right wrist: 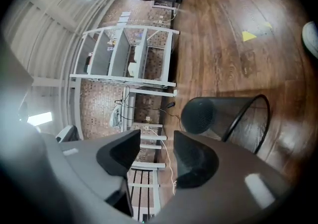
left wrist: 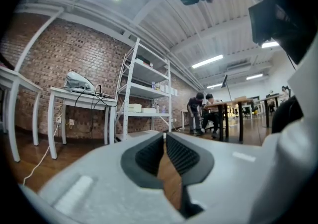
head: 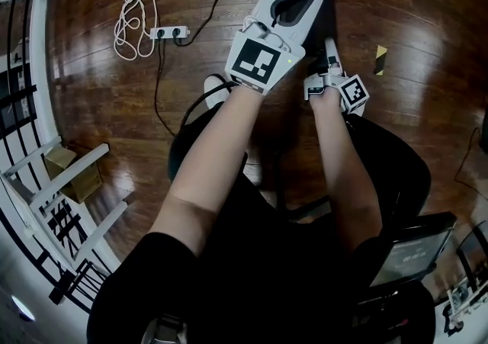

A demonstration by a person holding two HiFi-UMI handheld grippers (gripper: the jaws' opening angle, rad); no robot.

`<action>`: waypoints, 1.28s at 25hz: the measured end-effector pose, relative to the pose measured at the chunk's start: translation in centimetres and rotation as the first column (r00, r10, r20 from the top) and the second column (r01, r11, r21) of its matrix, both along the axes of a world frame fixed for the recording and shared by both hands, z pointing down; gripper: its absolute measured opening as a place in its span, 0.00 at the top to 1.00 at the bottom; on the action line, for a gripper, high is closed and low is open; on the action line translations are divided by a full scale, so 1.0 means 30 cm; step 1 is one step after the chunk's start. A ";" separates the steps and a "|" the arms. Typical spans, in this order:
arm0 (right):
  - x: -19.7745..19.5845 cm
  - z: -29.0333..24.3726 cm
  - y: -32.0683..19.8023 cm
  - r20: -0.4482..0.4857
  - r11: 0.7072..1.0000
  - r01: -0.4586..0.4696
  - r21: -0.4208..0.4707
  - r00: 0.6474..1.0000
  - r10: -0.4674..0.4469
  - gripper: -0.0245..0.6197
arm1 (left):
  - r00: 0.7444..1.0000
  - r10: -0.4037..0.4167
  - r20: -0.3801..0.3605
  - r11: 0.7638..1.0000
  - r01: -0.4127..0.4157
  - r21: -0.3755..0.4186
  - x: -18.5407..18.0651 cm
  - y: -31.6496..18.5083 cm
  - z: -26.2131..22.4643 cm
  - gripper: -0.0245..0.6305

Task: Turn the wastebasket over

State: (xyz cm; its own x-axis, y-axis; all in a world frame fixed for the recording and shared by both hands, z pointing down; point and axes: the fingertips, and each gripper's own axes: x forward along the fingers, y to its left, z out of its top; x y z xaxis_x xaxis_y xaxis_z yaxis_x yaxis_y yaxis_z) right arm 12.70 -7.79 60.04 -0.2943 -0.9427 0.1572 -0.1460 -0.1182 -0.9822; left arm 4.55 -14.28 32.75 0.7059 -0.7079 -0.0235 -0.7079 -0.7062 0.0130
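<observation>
Right gripper [right wrist: 156, 138] fingers wide, empty; left gripper [left wrist: 164, 138] fingers pinched together on nothing. Mesh wastebasket [right wrist: 223, 116] lies unheld on the floor [right wrist: 233, 34], just beside the right fingers. A stray nudge could tip it.

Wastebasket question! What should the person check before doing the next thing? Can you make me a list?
1. Black wire-mesh wastebasket turned over, closed bottom up and rim toward the wooden floor: ok, as far as the right gripper view shows.
2. Right gripper jaws apart with nothing between them: ok.
3. Wastebasket out of the right gripper's jaws: ok, it stands beyond them, off to one side.
4. Left gripper shut and empty: ok.
5. Wastebasket resting steady on its rim: cannot tell, because the gripper body hides part of it.
</observation>
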 end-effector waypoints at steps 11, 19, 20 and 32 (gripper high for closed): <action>-0.098 0.251 0.112 0.023 0.989 -0.005 -0.148 1.000 0.008 0.61 | 1.000 0.001 0.000 0.999 -0.001 -0.033 -0.011 -0.002 -0.039 0.96; -0.196 0.347 0.103 0.063 0.982 0.021 -0.187 0.998 -0.009 0.60 | 1.000 -0.030 -0.007 0.999 0.030 -0.037 -0.064 -0.029 -0.055 0.96; -0.201 0.358 0.095 0.066 0.982 0.020 -0.189 0.998 -0.007 0.60 | 0.999 -0.033 -0.007 0.999 0.032 -0.035 -0.072 -0.032 -0.061 0.96; -0.200 0.383 -0.010 0.077 0.985 -0.001 -0.174 0.997 0.014 0.89 | 0.998 -0.055 0.001 0.998 0.055 -0.013 -0.127 -0.042 -0.093 0.96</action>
State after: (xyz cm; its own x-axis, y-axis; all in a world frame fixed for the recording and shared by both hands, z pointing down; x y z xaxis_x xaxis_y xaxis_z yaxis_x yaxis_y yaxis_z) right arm 6.70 -8.08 71.55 -0.3049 -0.9052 0.2961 -0.0687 -0.2892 -0.9548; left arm 0.75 -15.54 29.95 0.6656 -0.7462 -0.0135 -0.7459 -0.6657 0.0217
